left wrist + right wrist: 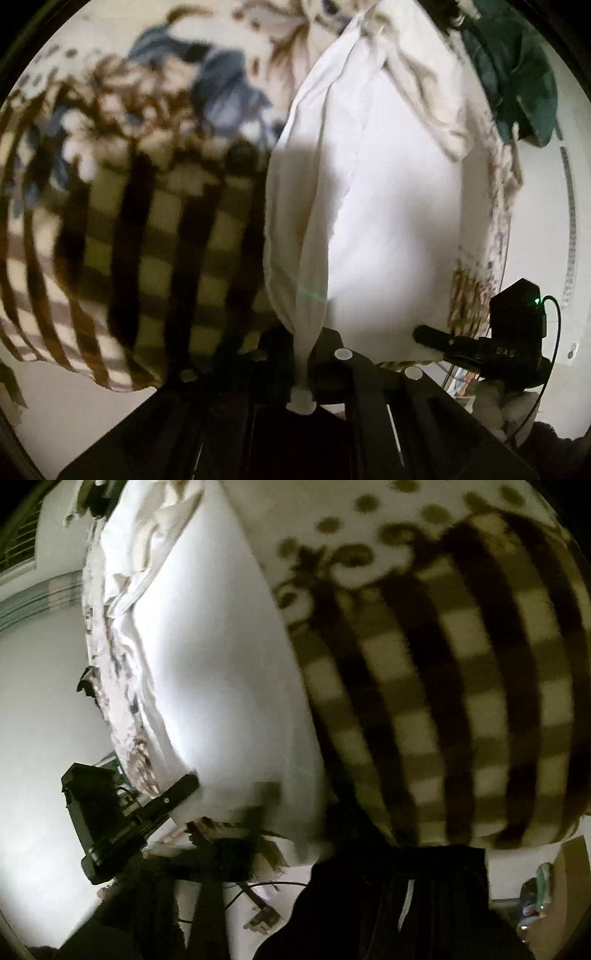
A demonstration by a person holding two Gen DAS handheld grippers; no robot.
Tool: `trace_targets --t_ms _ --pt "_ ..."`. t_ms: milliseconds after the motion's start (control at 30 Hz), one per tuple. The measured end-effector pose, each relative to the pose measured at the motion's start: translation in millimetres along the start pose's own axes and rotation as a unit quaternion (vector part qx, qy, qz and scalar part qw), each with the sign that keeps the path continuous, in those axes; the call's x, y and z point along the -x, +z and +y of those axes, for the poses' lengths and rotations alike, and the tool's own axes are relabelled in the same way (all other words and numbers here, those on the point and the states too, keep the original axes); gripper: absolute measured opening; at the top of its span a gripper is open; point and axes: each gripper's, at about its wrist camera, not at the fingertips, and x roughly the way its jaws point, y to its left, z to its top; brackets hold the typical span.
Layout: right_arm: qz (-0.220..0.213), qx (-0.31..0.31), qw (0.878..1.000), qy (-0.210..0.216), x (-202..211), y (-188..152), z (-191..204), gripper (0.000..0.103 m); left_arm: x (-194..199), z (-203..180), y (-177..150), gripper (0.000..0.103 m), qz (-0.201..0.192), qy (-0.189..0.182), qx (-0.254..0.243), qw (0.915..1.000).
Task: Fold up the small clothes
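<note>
The patterned bedspread [122,122], with its blue-and-brown flowers and dark checked band, is the largest thing under you, and it carries everything else; beyond its edge there is pale floor. On it lies the white garment [384,206], a long pale panel with a seam down its middle, its far end crumpled near the bedspread's far edge beside a dark green cloth [517,85]. Its long axis runs straight away from both tools, so its near hem is the end you work. Your left gripper [301,384] is clamped on that hem: a gathered twist of white fabric runs down between its closed fingers. Your right gripper [439,341] shows in the left view with a black finger laid against the hem's other corner, yet its own camera leaves its fingers dark and blurred, so you cannot tell whether it is pinching the cloth. Judged from this, you hold the near edge at two points, and the coming fold goes lengthwise, away from you towards the crumpled end.
</note>
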Motion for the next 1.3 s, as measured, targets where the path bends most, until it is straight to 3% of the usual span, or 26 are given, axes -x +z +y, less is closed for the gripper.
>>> trace_targets --t_ms 233,400,533,667,767,800,867,900,933,967,1000,1033,1133,1233,1300 --pt "-0.047 0.016 0.998 0.033 56.1 -8.6 28.6 0.005 44.6 -16.5 8.8 0.004 -0.035 -0.061 0.035 0.9969" --pt "-0.093 0.036 0.992 0.073 104.9 17.8 73.6 0.005 78.2 -44.4 59.3 0.004 -0.081 -0.117 0.042 0.9889" --pt "-0.133 0.057 0.986 0.083 129.6 73.7 112.1 0.005 79.5 -67.7 130.2 0.004 -0.108 -0.155 0.048 0.9807" --pt "-0.174 0.073 0.979 0.071 147.0 154.1 136.9 0.005 67.0 -81.2 207.3 0.004 -0.13 -0.155 0.044 0.9784" --pt "-0.189 0.071 0.978 0.053 141.6 208.0 150.0 0.005 47.6 -83.4 264.1 0.006 -0.119 -0.16 0.059 0.9782" --pt "-0.182 0.071 0.979 0.057 136.7 230.2 154.0 0.005 39.2 -80.2 283.2 0.008 -0.11 -0.166 0.076 0.977" --pt "-0.182 0.069 0.98 0.052 132.8 257.8 160.0 0.008 31.9 -70.0 302.8 0.025 -0.092 -0.186 0.105 0.9727" --pt "-0.187 0.068 0.978 0.057 134.2 267.9 161.4 0.009 33.2 -65.4 310.5 0.046 -0.092 -0.196 0.118 0.969" --pt "-0.193 0.065 0.977 0.069 138.2 274.1 161.3 0.021 39.2 -59.5 314.8 0.062 -0.105 -0.216 0.126 0.9625" --pt "-0.201 0.063 0.974 0.079 142.6 276.0 161.2 0.031 48.1 -53.9 317.3 0.064 -0.127 -0.227 0.127 0.9571" --pt "-0.215 0.063 0.971 0.081 148.6 275.4 160.0 0.052 55.7 -50.3 317.8 0.064 -0.144 -0.225 0.124 0.9558" --pt "-0.222 0.065 0.97 0.072 150.5 273.1 158.3 0.059 63.7 -48.5 316.6 0.064 -0.154 -0.202 0.112 0.9606" --pt "-0.221 0.073 0.972 0.021 145.5 264.7 151.7 0.059 68.3 -55.9 311.8 0.064 -0.159 -0.13 0.059 0.9769" --pt "-0.194 0.07 0.978 -0.014 125.4 265.1 142.3 0.059 48.1 -65.6 308.4 0.064 -0.12 -0.048 0.003 0.9916" --pt "-0.178 0.061 0.982 -0.024 109.5 270.2 135.1 0.059 26.7 -66.4 310.0 0.064 -0.093 -0.023 -0.017 0.9952"
